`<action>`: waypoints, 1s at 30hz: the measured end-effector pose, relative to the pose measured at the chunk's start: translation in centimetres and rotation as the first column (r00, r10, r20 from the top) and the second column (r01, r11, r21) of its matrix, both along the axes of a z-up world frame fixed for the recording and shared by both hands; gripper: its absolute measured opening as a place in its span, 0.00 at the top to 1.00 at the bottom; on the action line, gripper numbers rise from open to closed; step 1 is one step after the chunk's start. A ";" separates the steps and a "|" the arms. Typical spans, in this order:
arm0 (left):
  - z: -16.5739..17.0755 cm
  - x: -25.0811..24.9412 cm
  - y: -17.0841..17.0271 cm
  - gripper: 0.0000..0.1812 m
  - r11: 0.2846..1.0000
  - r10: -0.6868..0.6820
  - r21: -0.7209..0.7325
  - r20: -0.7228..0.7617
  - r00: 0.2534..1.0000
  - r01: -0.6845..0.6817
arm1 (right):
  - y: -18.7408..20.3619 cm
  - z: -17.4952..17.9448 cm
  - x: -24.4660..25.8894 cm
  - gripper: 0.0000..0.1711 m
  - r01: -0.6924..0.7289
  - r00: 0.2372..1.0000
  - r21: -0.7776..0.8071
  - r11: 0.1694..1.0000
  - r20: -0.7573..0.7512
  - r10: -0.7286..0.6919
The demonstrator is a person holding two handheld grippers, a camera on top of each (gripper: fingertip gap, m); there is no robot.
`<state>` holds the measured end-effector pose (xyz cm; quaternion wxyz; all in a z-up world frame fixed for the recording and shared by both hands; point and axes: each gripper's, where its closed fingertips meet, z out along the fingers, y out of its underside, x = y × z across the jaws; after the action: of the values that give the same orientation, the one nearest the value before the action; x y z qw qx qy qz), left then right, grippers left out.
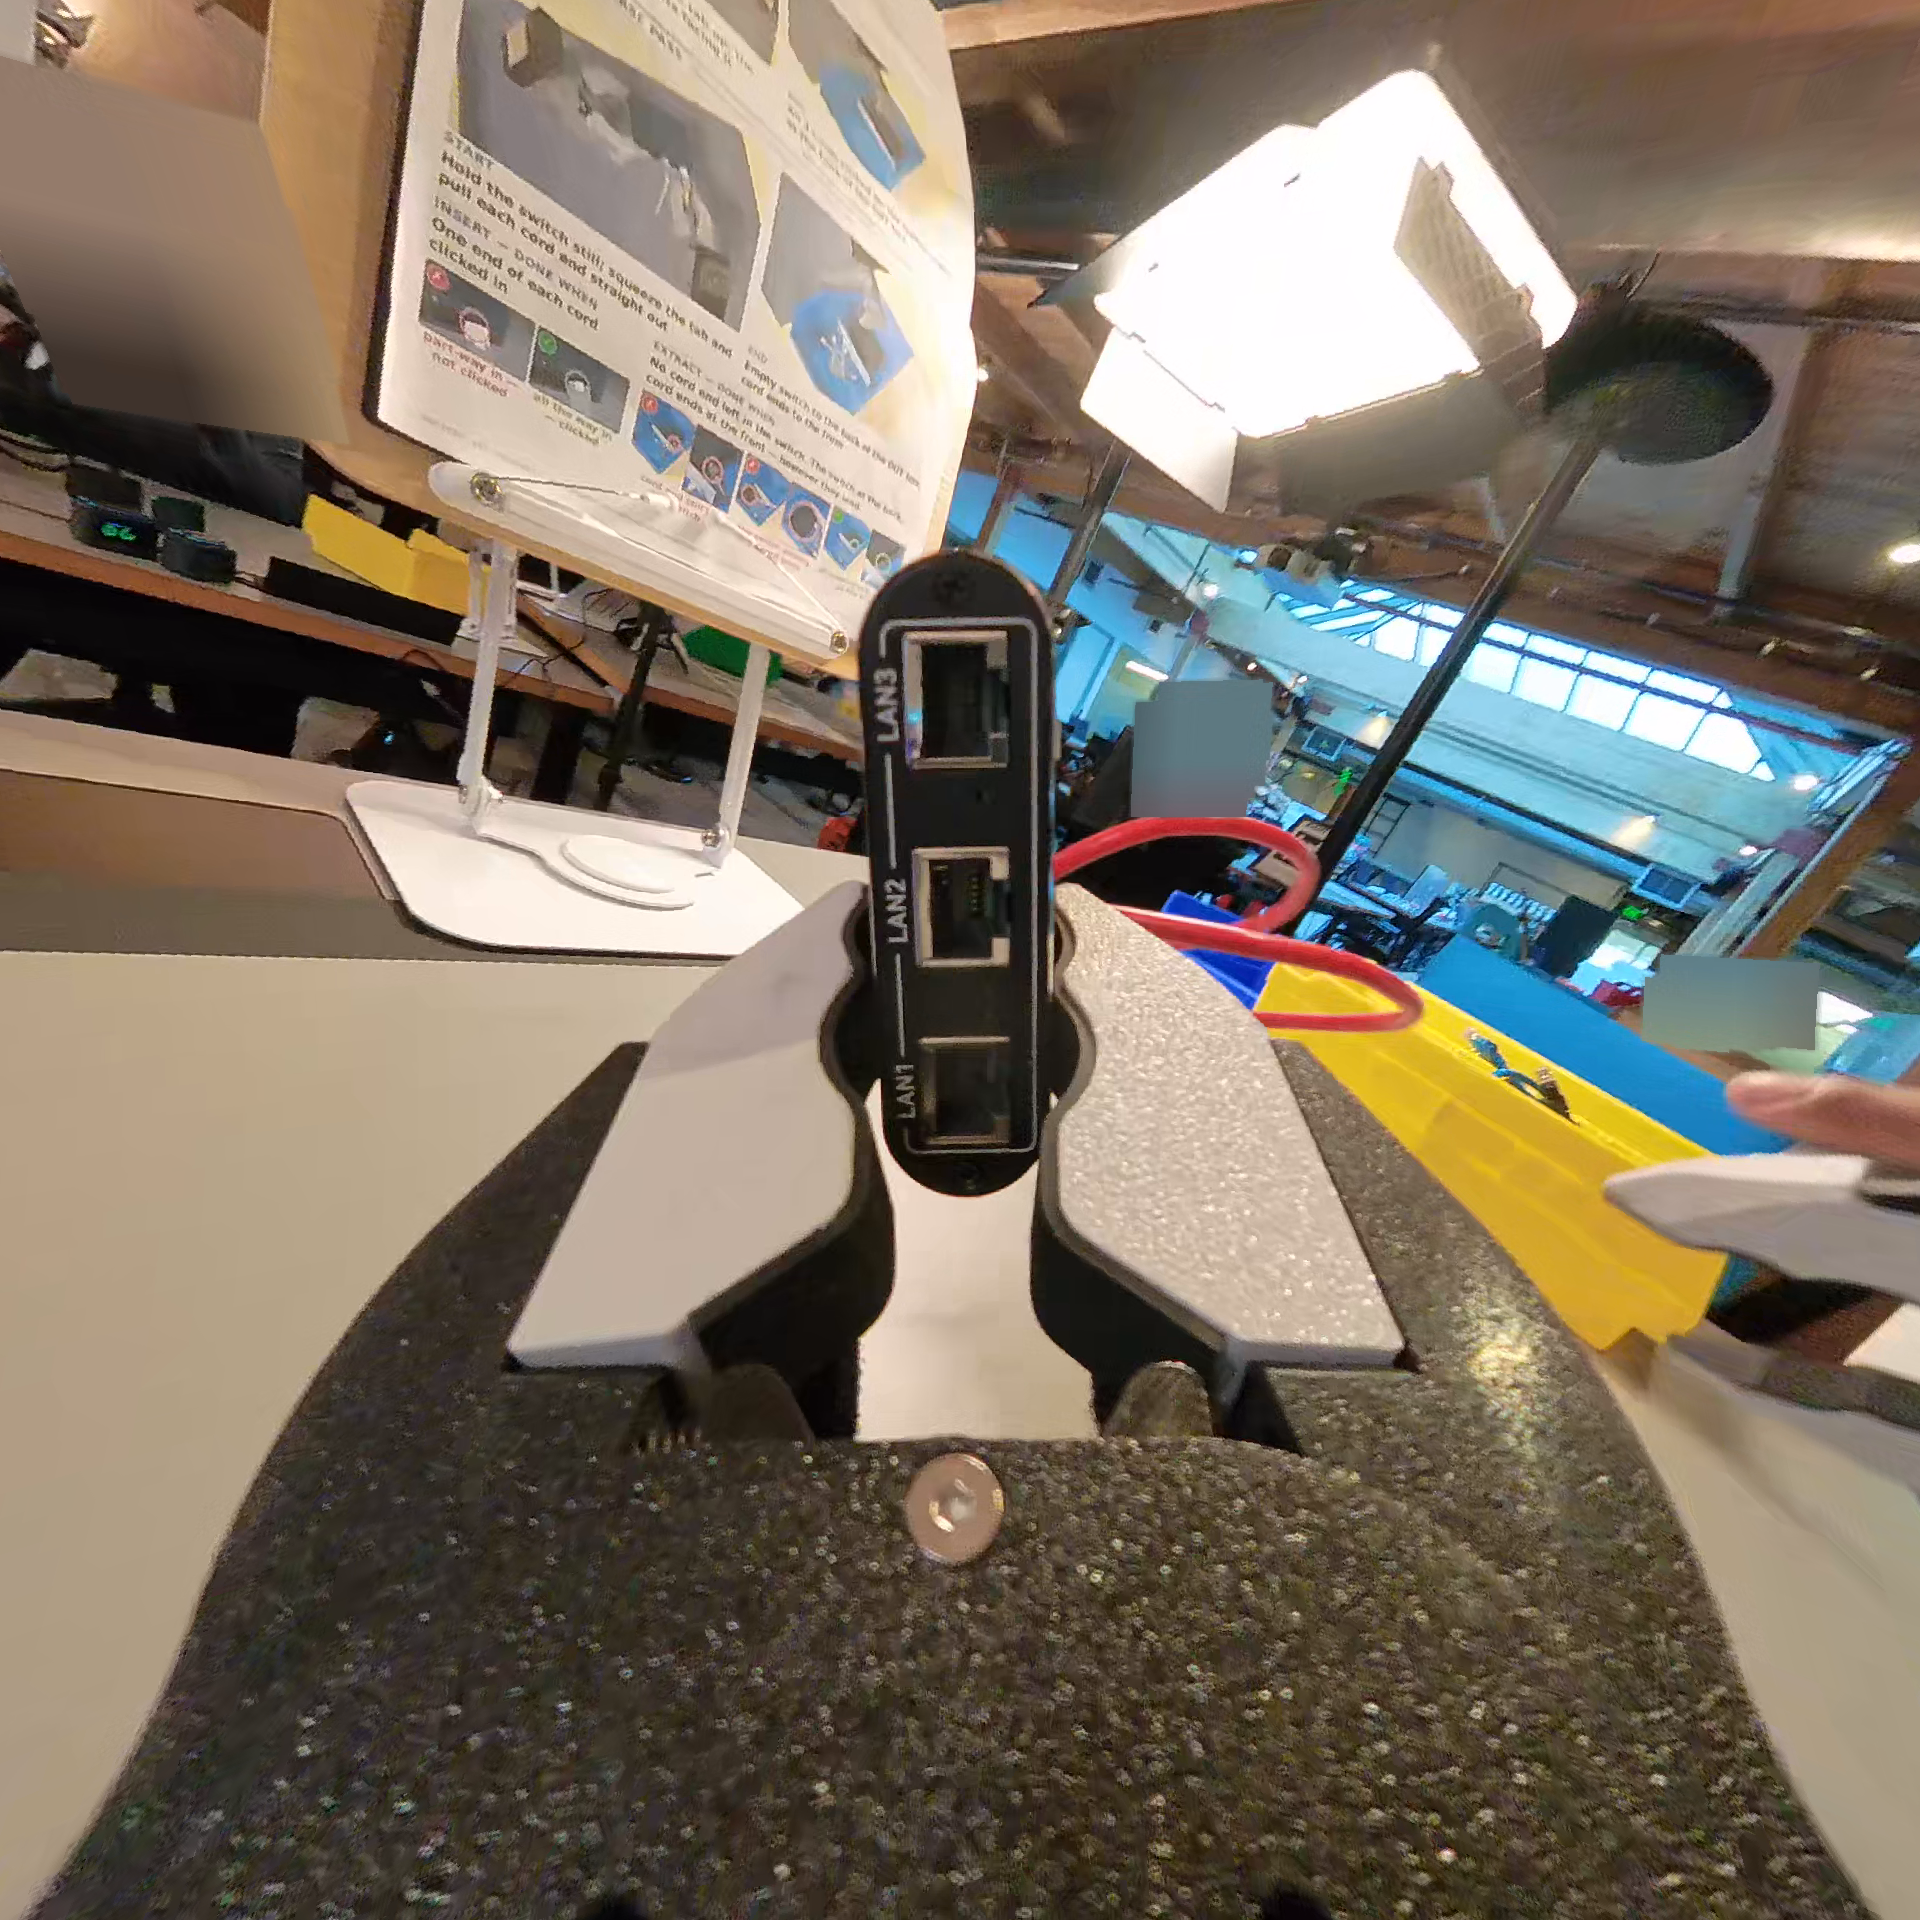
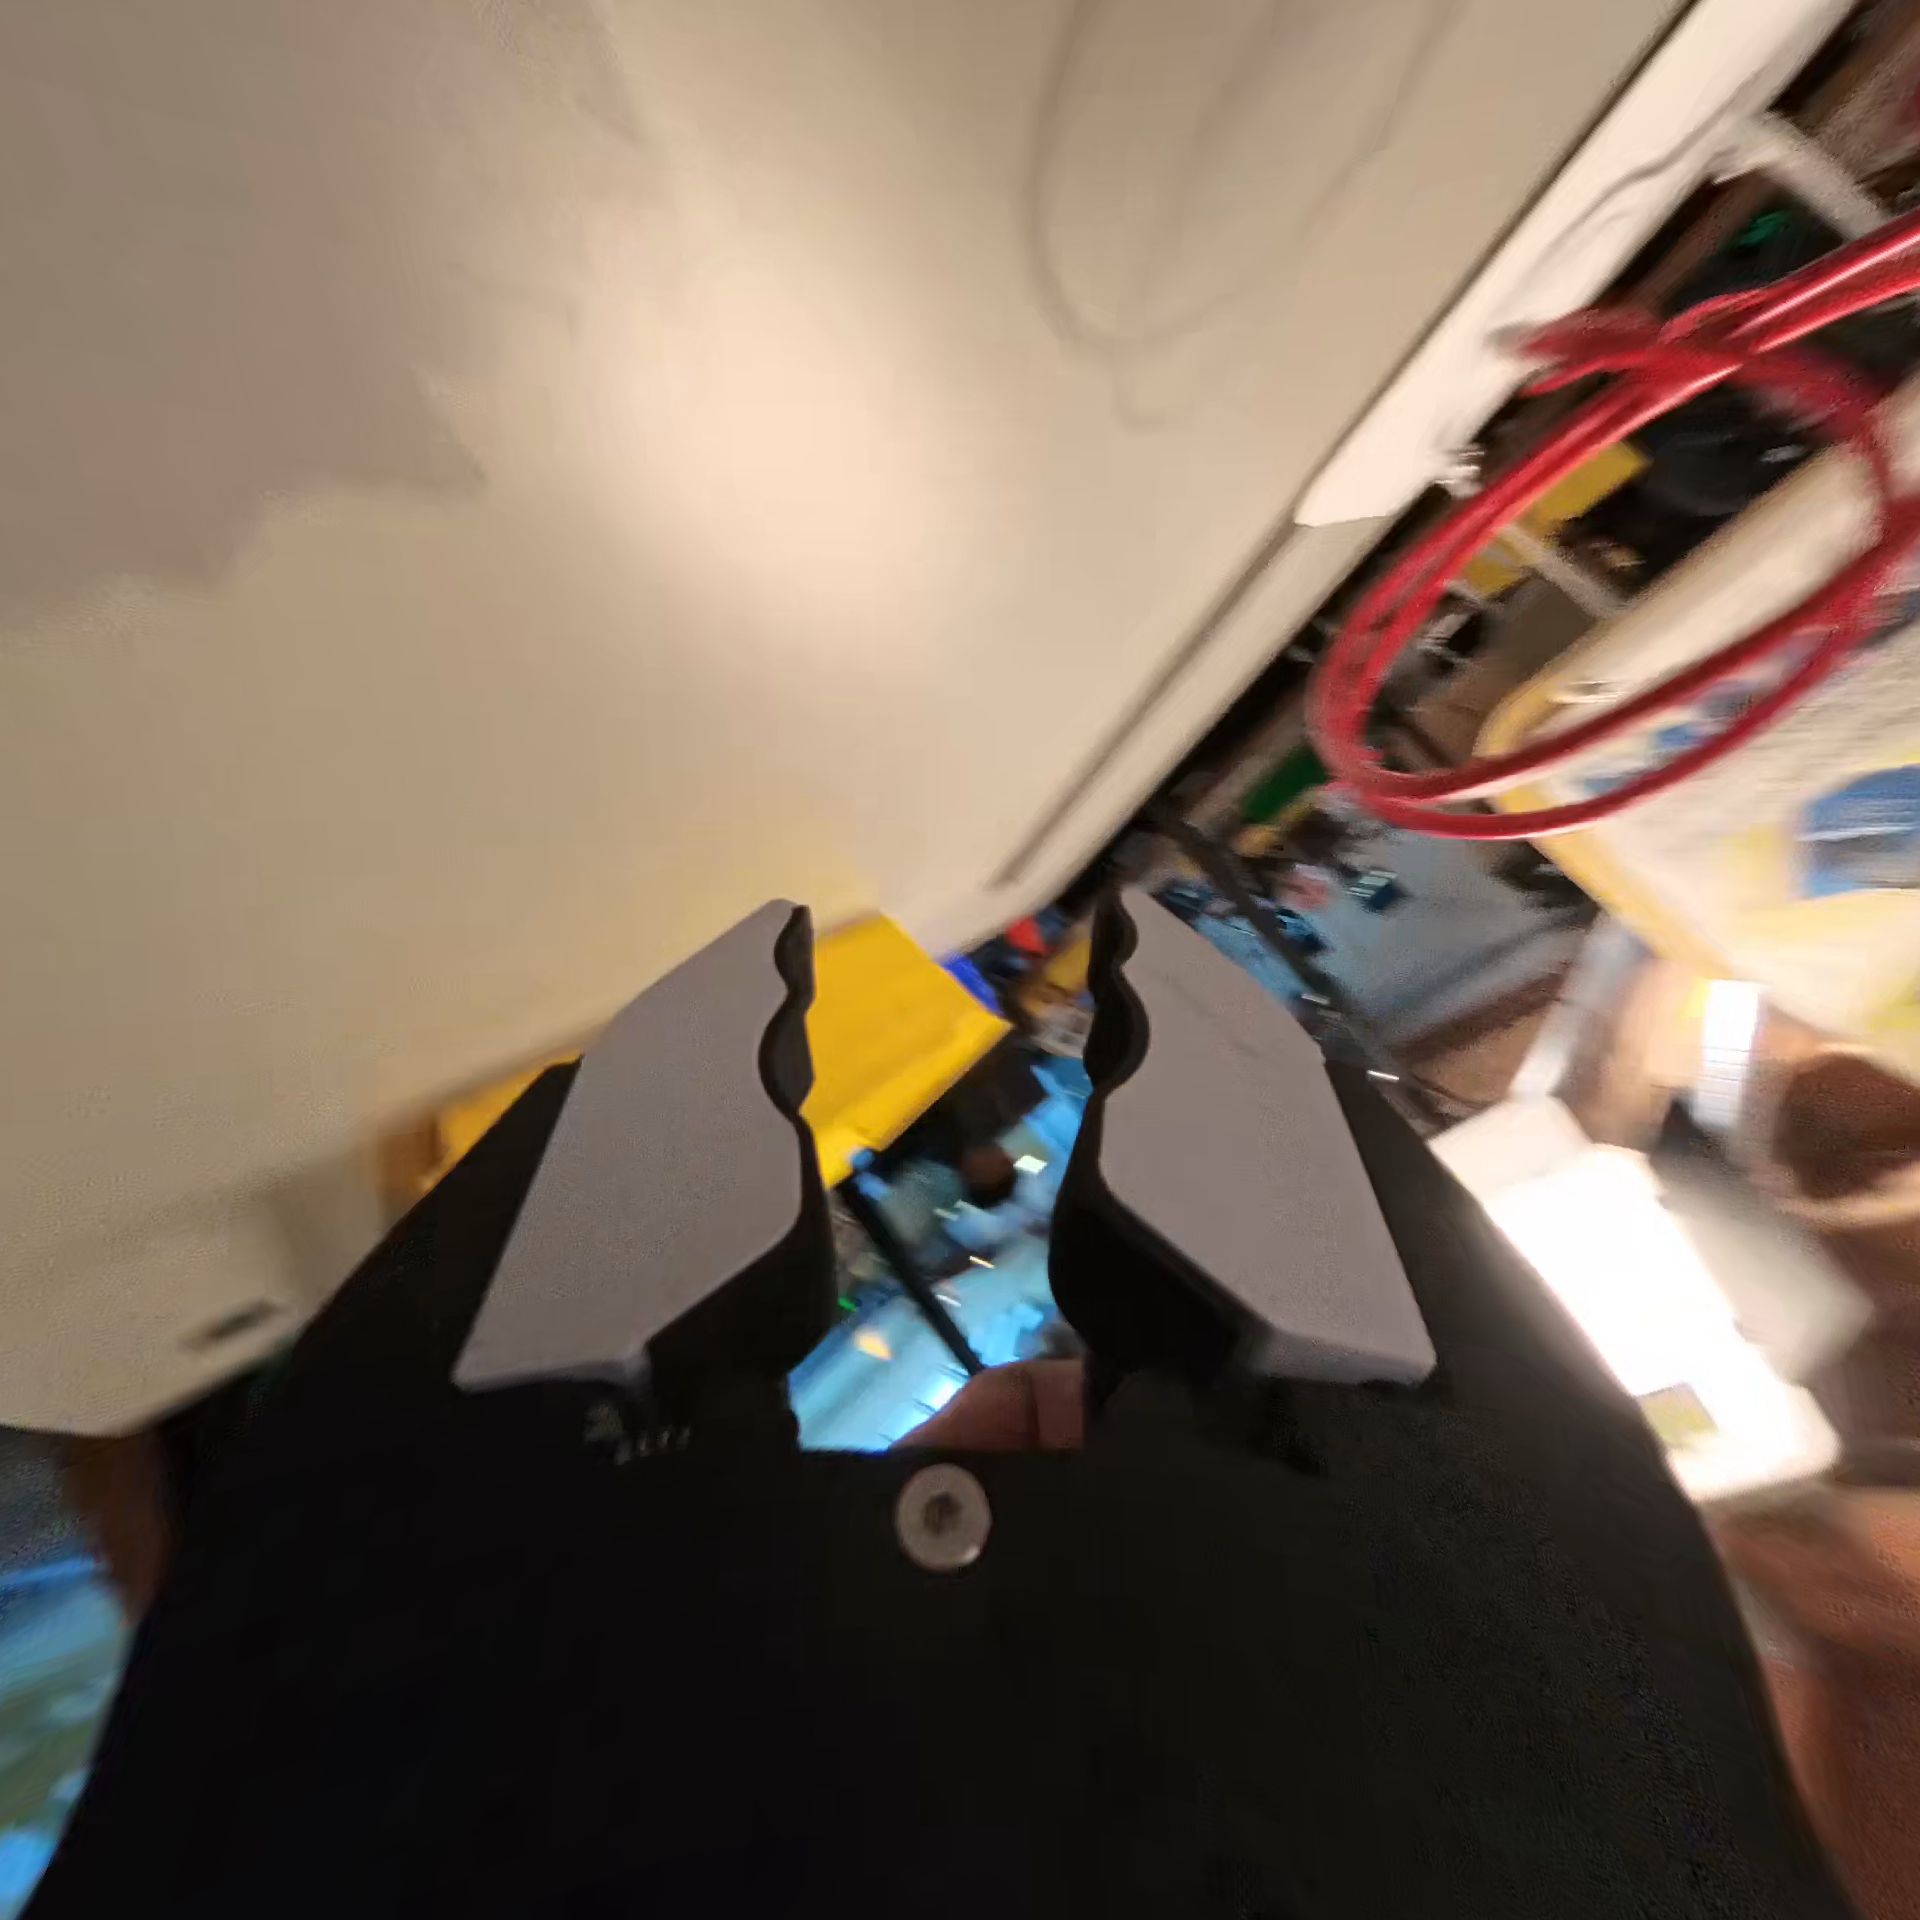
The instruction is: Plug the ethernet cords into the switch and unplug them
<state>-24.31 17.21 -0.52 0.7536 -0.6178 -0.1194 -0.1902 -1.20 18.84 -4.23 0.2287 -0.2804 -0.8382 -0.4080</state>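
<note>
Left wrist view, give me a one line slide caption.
Left gripper clamps the black switch upright, three ports empty, red cord looping behind.

Black switch [image 1: 961,883], red ethernet cords [image 1: 1340,1003], yellow bin [image 1: 1507,1164], blue bin [image 1: 1226,951].

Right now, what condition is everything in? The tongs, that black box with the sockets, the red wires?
Left tongs: shut on the switch.
Switch: held on end, sockets facing the camera, all three empty.
Right tongs: open, holding nothing.
Red cords: unplugged, looped behind the switch above the yellow bin.
Lamp panel: lit.
</note>
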 end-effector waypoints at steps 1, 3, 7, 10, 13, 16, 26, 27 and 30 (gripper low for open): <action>0.1 -0.1 -0.3 0.85 1.000 -0.009 0.015 0.005 1.000 0.009 | -0.6 1.4 -0.5 0.70 -0.042 0.998 0.053 0.998 0.040 0.040; 0.4 -0.2 -0.8 0.85 0.999 -0.014 0.040 -0.005 1.000 0.014 | -1.9 2.9 -1.3 0.72 -0.117 0.987 0.100 0.988 0.117 0.105; 0.7 -0.3 -1.3 0.85 0.998 -0.014 0.057 -0.001 1.000 0.014 | -2.5 4.5 -4.1 0.73 -0.201 0.968 0.223 0.954 0.191 0.160; 0.7 -0.2 -1.3 0.85 0.998 -0.020 0.061 0.003 1.000 0.020 | -2.2 5.0 -6.4 0.73 -0.249 0.964 0.303 0.920 0.169 0.205; 0.3 0.4 -1.0 0.85 0.998 -0.043 0.052 -0.001 0.999 0.044 | -1.0 4.7 -7.3 0.71 -0.255 0.965 0.326 0.910 0.145 0.218; 0.1 1.2 -0.8 0.85 0.996 -0.070 0.048 -0.005 0.998 0.071 | 0.3 4.0 -6.6 0.72 -0.161 0.980 0.186 0.969 0.149 0.135; -2.1 3.2 0.5 0.85 0.988 -0.151 -0.026 0.013 0.988 0.151 | -1.1 -2.5 -8.3 0.72 -0.111 0.991 -0.181 0.977 -0.096 0.095; -2.2 3.2 0.6 0.85 0.988 -0.153 -0.030 0.009 0.988 0.153 | -1.3 -3.6 -8.7 0.73 -0.093 0.983 -0.283 0.955 -0.180 0.042; -2.3 3.1 0.7 0.85 0.988 -0.149 -0.046 -0.029 0.988 0.148 | -1.5 -5.9 -10.4 0.75 -0.143 0.888 -0.524 0.840 -0.442 -0.125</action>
<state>-21.18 17.92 -2.86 0.7253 -0.6445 -0.0652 -0.2331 -11.63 17.34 -10.12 0.3332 -0.4178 -0.8419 -0.0745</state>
